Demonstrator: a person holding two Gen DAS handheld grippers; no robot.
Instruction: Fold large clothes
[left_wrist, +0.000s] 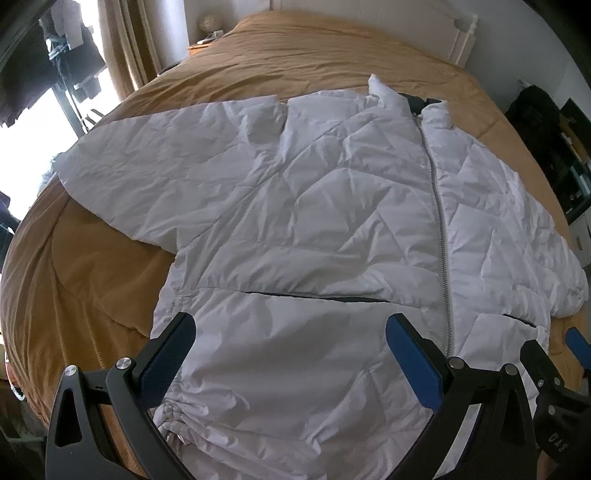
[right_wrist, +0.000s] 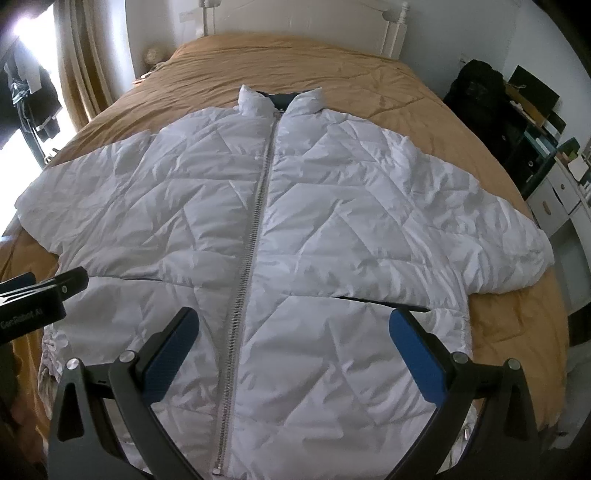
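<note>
On the tan bedspread (right_wrist: 369, 66), a white quilted jacket (right_wrist: 314, 206) lies flat, zipped, collar away and sleeves outstretched, its hem just below the left gripper (left_wrist: 291, 363) and right gripper (right_wrist: 293, 360), both with fingers spread wide, holding nothing.

1. A white quilted puffer jacket (right_wrist: 314, 221) lies flat, front up, on the bed
2. Its silver zipper (right_wrist: 255, 236) is closed up to the collar (right_wrist: 280, 98), which shows a dark lining
3. Both sleeves spread outwards
4. The hem is nearest, the collar towards the headboard
</note>
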